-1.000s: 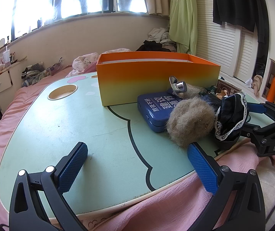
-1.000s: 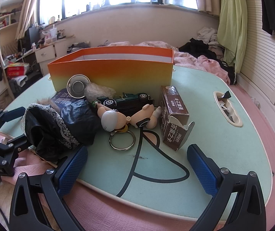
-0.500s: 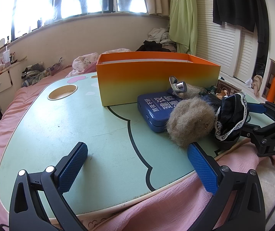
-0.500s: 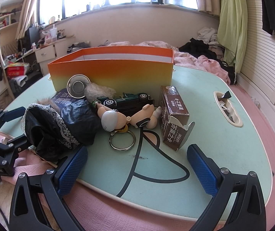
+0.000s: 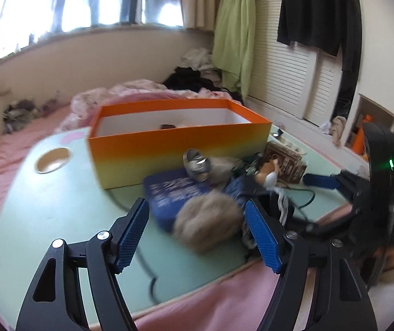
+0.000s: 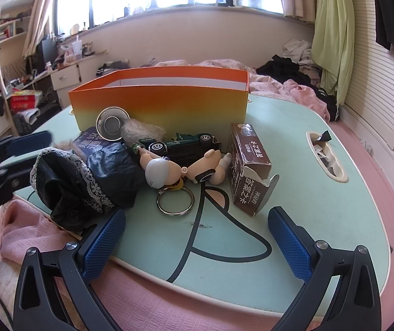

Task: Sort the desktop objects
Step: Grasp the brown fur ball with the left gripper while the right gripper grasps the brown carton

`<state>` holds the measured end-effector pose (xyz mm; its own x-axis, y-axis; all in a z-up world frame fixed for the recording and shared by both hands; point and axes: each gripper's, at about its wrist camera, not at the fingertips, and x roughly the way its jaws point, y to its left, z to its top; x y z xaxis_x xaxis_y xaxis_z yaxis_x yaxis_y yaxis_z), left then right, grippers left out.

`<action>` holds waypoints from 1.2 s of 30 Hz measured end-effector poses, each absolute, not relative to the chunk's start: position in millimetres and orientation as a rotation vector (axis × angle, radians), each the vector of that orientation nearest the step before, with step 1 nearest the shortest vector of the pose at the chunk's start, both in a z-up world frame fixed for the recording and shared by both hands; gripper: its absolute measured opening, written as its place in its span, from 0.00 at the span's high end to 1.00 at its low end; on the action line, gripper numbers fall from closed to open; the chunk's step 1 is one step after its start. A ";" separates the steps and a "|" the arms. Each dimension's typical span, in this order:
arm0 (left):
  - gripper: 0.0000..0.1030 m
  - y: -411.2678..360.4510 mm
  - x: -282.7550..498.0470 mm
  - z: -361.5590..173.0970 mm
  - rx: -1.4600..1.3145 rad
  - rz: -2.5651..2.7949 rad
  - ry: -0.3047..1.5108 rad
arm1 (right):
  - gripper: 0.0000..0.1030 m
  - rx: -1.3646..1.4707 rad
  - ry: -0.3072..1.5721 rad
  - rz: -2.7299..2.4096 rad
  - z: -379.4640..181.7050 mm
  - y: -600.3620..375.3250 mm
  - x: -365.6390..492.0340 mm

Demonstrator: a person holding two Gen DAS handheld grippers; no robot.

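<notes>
One orange box, one heap of clutter on the green table

Left gripper closing, nothing pinched, over one fur ball; right gripper spread, empty, near one toy car, one key ring, one brown carton

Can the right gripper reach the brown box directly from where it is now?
Probably yes. The right gripper is open, and only bare table lies between it and the brown box; the keyring sits to one side.

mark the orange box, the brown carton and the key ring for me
orange box [image 6: 166, 107]: right wrist view, on its near side wall.
brown carton [image 6: 248, 149]: right wrist view, on its printed top face.
key ring [image 6: 175, 201]: right wrist view, on the metal loop's left part, lying on the table.
</notes>
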<state>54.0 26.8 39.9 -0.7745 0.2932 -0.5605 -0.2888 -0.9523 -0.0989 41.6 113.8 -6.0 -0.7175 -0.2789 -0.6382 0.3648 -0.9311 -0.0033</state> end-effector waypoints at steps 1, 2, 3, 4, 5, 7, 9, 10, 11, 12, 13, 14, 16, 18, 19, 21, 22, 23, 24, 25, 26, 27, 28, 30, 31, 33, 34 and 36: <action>0.41 30.5 46.7 38.1 -0.877 2.694 -0.004 | 0.00 0.944 0.183 -2.621 -5.9 113.5 41.7; 0.58 33.7 41.2 35.2 -0.907 2.684 0.004 | 0.00 0.944 0.183 -2.621 -5.9 113.6 41.7; 0.66 38.0 39.6 32.4 -0.904 2.693 0.021 | 0.00 0.945 0.183 -2.621 -5.9 113.3 41.7; 0.67 39.6 40.2 31.6 -0.903 2.700 0.035 | 0.00 0.941 0.182 -2.622 -5.8 113.8 41.9; 0.67 39.9 42.3 31.4 -0.899 2.700 0.040 | 0.00 0.940 0.181 -2.621 -5.8 113.6 41.7; 0.69 37.3 51.9 31.9 -0.859 2.714 0.034 | 0.00 0.936 0.176 -2.617 -5.3 113.5 41.7; 0.69 31.1 66.3 33.2 -0.811 2.748 0.030 | 0.01 0.923 0.159 -2.602 -5.3 114.6 43.2; 0.69 29.0 70.5 33.7 -0.797 2.764 0.033 | 0.02 0.901 0.118 -2.576 -3.0 117.9 44.6; 0.69 26.6 75.1 33.4 -0.784 2.780 0.038 | 0.06 0.879 0.082 -2.554 -0.7 121.9 46.0; 0.69 24.6 78.5 33.7 -0.774 2.792 0.043 | 0.08 0.851 0.040 -2.546 3.8 128.1 47.1; 0.69 23.4 80.8 33.2 -0.775 2.797 0.049 | 0.08 0.835 0.019 -2.555 7.4 131.9 47.1; 0.69 23.2 81.4 31.0 -0.786 2.799 0.055 | 0.08 0.802 0.000 -2.583 14.3 138.2 47.0; 0.69 24.5 79.6 25.0 -0.809 2.795 0.065 | 0.10 0.764 0.003 -2.632 24.4 147.8 45.0; 0.69 28.4 76.9 22.5 -0.814 2.805 0.096 | 0.24 0.776 0.040 -2.677 29.7 155.6 38.8; 0.69 31.1 76.6 22.0 -0.817 2.810 0.117 | 0.28 0.796 0.047 -2.690 30.8 158.4 34.6; 0.65 35.9 74.5 18.6 -0.837 2.809 0.162 | 0.41 0.834 0.007 -2.690 32.0 164.4 24.9; 0.63 37.8 72.0 15.0 -0.854 2.804 0.179 | 0.42 0.854 -0.054 -2.677 33.0 167.1 17.9; 0.60 38.4 69.9 11.7 -0.876 2.796 0.184 | 0.42 0.868 -0.088 -2.668 33.0 169.0 12.6; 0.60 38.1 68.4 10.2 -0.890 2.792 0.183 | 0.44 0.890 -0.106 -2.663 32.7 169.4 7.5; 0.60 37.2 68.8 10.3 -0.887 2.789 0.176 | 0.47 0.924 -0.104 -2.664 30.8 165.6 0.2; 0.60 36.3 68.8 10.2 -0.885 2.786 0.170 | 0.56 0.947 -0.095 -2.662 29.8 163.9 -4.9; 0.60 35.5 68.5 9.9 -0.885 2.784 0.166 | 0.69 0.982 -0.082 -2.652 25.4 161.9 -9.7; 0.60 35.2 68.3 9.7 -0.885 2.782 0.163 | 0.78 1.019 -0.075 -2.636 20.3 159.9 -13.4; 0.61 34.0 68.9 9.2 -0.882 2.775 0.149 | 0.83 1.035 -0.137 -2.618 12.3 162.9 -15.7; 0.61 31.6 69.0 9.2 -0.878 2.767 0.129 | 0.83 1.012 -0.178 -2.612 10.5 166.9 -13.9; 0.63 26.9 69.8 10.2 -0.867 2.755 0.090 | 0.84 0.984 -0.209 -2.608 9.4 173.5 -8.6; 0.65 23.7 71.3 11.8 -0.856 2.754 0.067 | 0.84 0.957 -0.223 -2.611 11.7 178.0 -5.1; 0.70 18.6 75.0 17.3 -0.833 2.768 0.043 | 0.84 0.906 -0.237 -2.623 21.8 185.4 2.9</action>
